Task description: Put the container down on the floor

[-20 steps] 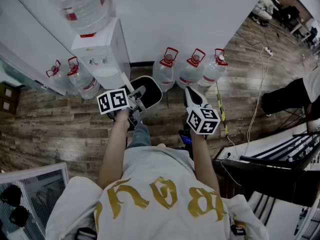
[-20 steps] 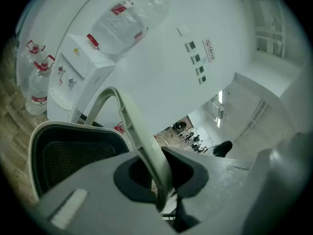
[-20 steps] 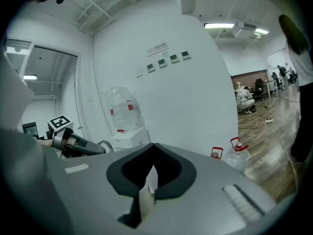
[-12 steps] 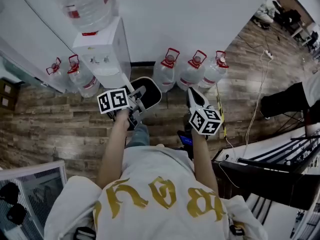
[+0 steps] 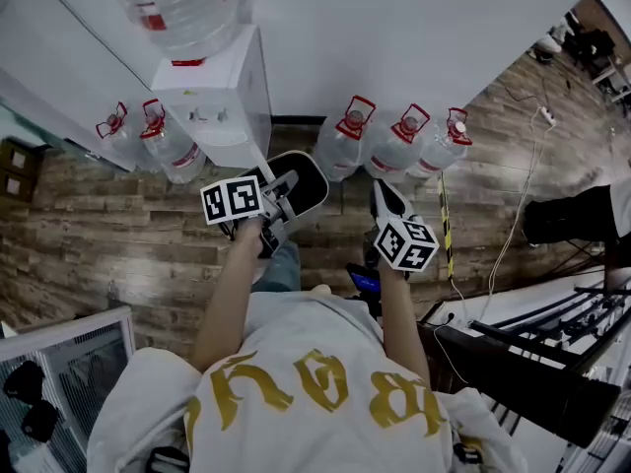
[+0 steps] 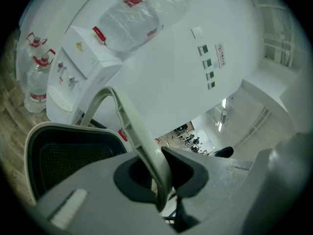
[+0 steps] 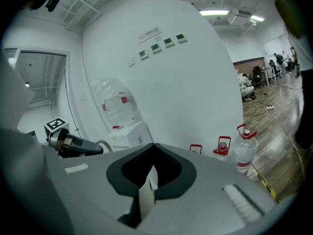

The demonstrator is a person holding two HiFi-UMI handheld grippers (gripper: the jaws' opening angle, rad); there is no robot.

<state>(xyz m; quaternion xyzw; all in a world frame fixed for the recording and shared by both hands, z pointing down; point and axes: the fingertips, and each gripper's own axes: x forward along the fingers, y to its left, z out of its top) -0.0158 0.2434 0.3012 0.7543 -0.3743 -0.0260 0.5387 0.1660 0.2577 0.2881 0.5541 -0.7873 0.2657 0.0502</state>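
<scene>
Both grippers have crept slightly toward the floor's wall edge, my left gripper [image 5: 276,197] clamped on the white handle [image 6: 135,134] of the black oval white-rimmed plastic container [image 5: 304,177] (hanging clear of the wooden plank floor [image 5: 118,249]), right gripper [image 5: 385,197] jaws together; lowered carelessly, it could swing into the clear water bottles [image 5: 345,146].

The person wears a white short-sleeved T-shirt [image 5: 296,328] with large gold lettering [image 5: 320,382] across it, and blue jeans [image 5: 281,266] show beyond it. The left tool [image 5: 281,193] carries a white cube [image 5: 232,200] printed with black square markers. The right tool [image 5: 383,193], black with a white edge at its nose, carries a second marker cube [image 5: 405,244]. Close up, each tool has a smooth grey body with a black-lined recess [image 7: 151,173] and a small white ribbed strip [image 7: 238,198].
</scene>
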